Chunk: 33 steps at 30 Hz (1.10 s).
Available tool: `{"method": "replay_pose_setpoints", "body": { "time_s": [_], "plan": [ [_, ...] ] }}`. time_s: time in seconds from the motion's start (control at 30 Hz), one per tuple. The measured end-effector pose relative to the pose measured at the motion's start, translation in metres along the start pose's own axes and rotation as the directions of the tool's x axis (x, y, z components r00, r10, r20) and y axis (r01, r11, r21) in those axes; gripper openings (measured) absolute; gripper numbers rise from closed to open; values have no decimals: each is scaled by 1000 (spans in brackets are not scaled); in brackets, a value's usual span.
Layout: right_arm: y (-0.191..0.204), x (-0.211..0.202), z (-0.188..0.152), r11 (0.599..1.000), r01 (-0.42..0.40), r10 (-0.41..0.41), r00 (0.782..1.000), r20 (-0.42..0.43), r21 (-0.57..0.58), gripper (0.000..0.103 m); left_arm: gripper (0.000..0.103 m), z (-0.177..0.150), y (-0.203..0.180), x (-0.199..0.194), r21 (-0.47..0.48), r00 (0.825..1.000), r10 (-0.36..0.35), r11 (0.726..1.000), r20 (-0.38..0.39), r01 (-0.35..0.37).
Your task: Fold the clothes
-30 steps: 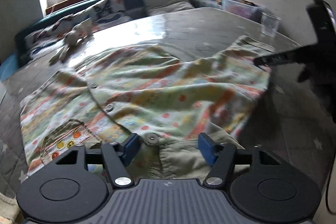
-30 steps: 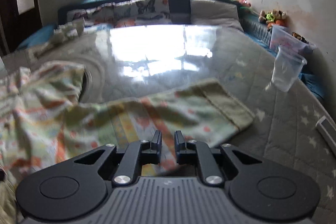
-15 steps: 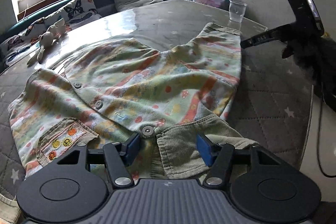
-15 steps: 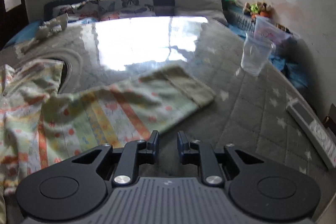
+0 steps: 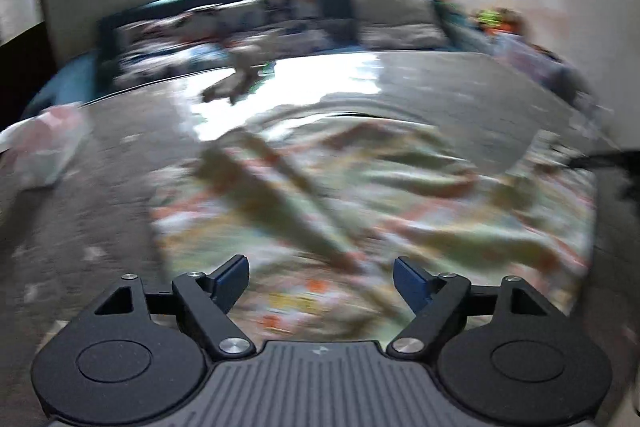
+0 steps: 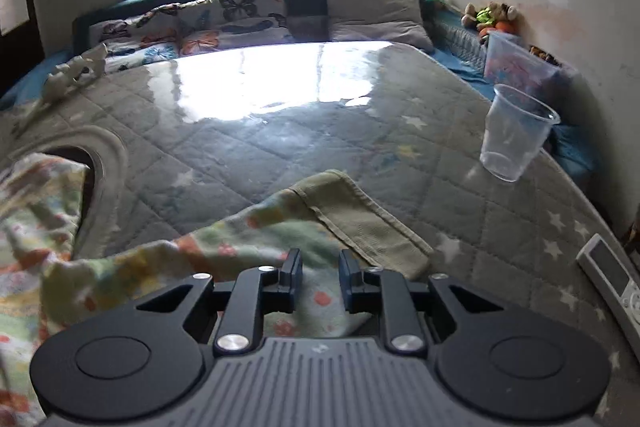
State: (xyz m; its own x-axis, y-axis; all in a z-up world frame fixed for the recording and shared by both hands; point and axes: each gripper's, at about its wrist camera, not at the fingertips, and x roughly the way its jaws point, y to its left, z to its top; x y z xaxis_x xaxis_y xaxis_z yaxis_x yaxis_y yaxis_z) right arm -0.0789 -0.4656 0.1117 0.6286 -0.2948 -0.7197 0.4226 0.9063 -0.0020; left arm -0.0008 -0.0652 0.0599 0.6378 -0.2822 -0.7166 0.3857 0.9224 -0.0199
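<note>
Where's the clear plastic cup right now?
In the right wrist view, the clear plastic cup stands upright at the right on the quilted mat, in front of the plastic toy bin by the wall.

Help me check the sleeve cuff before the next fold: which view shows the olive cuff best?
The right wrist view: the olive cuff lies sharp and unobstructed on the quilted mat, just beyond the right gripper. The left wrist view is motion-blurred; the garment shows there, but the cuff cannot be made out.
</note>
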Motion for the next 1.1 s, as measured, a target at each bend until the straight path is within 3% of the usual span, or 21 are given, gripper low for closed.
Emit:
{"method": "replay_pose_setpoints", "body": {
  "time_s": [0.13,0.27,0.4,0.7,0.87,1.1],
  "plan": [
    [28,0,13,988,-147,147,989,-15,-44,21,85,9,35,17,-98,996,80,992,-42,-84],
    [76,8,28,948,-288,285,958,-42,-132,33,85,15,61,28,-165,989,128,977,-73,-138],
    [120,26,42,905,-381,370,925,-91,-192,35,85,17,73,34,-194,985,147,967,-92,-163],
    [161,64,52,862,-477,458,878,-140,-170,36,87,21,87,49,-212,980,158,960,-122,-181],
    [166,68,58,824,-549,535,835,-128,-137,36,87,23,91,59,-219,977,162,957,-137,-189],
    [192,39,58,732,-640,636,765,-104,-233,36,89,25,90,60,-227,978,158,956,-137,-186]
  ]
}}
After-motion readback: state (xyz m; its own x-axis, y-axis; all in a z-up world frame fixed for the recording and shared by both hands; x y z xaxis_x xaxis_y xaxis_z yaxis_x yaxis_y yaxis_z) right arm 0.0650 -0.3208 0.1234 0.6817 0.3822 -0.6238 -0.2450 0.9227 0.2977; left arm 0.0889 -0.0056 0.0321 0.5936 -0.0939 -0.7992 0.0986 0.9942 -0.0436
